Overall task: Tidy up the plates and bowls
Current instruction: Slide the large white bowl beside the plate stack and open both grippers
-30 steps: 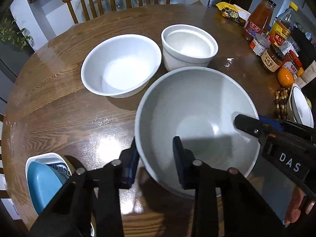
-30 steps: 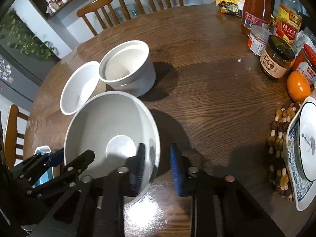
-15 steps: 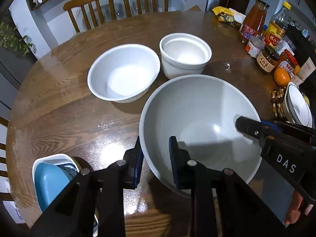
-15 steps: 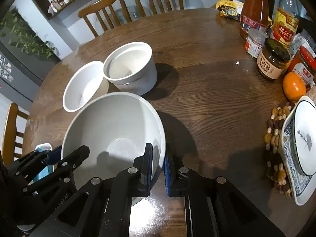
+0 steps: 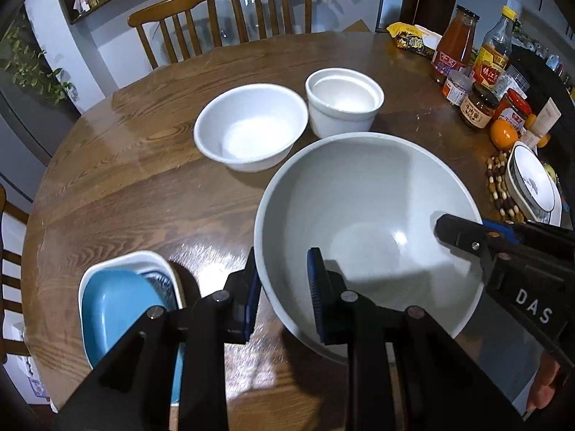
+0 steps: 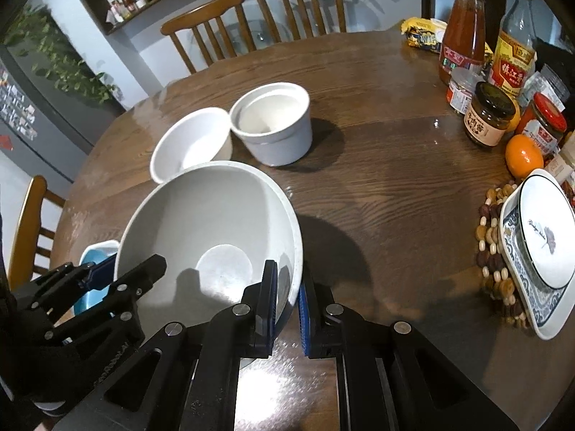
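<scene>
A large pale grey bowl (image 5: 363, 215) (image 6: 212, 222) hangs just above the round wooden table (image 5: 151, 186), held from both sides. My left gripper (image 5: 284, 294) is shut on its left rim, one pad inside and one outside. On the opposite rim my right gripper (image 6: 287, 294) is shut too, and it shows in the left wrist view (image 5: 467, 230). Behind the bowl stand a medium white bowl (image 5: 251, 125) (image 6: 190, 143) and a deep white bowl (image 5: 343, 98) (image 6: 273, 122). A blue dish (image 5: 118, 309) lies in a white square dish at the near left.
Sauce bottles (image 6: 463, 25), jars (image 6: 487, 115) and an orange (image 6: 523, 156) crowd the right side. A white plate (image 6: 546, 230) sits on a patterned square plate over a beaded mat (image 6: 492, 251). Two wooden chairs (image 5: 222, 10) stand beyond the table.
Both grippers closed onto the large bowl's rim and lifted it a little off the table, drawing it back toward me; the two white bowls now look farther away.
</scene>
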Tool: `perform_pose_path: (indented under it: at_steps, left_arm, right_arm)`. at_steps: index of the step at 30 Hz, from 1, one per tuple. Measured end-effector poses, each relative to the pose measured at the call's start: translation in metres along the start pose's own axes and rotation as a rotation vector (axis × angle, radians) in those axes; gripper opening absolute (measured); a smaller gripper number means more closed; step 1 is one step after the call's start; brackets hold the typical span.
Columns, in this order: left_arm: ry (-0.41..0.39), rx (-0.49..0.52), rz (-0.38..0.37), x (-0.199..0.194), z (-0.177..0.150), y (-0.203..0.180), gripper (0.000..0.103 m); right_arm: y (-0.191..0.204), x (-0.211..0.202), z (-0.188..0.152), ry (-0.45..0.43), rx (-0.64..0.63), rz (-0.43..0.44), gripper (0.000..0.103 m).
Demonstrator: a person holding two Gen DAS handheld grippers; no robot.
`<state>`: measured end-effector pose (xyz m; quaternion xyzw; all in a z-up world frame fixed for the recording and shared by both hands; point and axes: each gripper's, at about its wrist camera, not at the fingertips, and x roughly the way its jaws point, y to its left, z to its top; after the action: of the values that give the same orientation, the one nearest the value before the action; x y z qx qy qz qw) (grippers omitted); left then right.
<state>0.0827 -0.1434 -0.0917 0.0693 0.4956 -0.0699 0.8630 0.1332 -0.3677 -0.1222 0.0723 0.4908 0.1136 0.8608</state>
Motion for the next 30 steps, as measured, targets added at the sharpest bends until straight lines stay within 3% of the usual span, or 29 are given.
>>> perform_pose_path:
  at_steps: [16,30]
  left_arm:
    - [0.055,-0.063,0.023,0.001,-0.047,0.037,0.023]
    - [0.038,-0.036,0.044,0.015,-0.051,0.033,0.023]
  right_arm:
    - [0.039,0.015,-0.035,0.066,-0.076,0.020,0.012]
    - [0.043,0.029,-0.042,0.063,-0.074,-0.029,0.012]
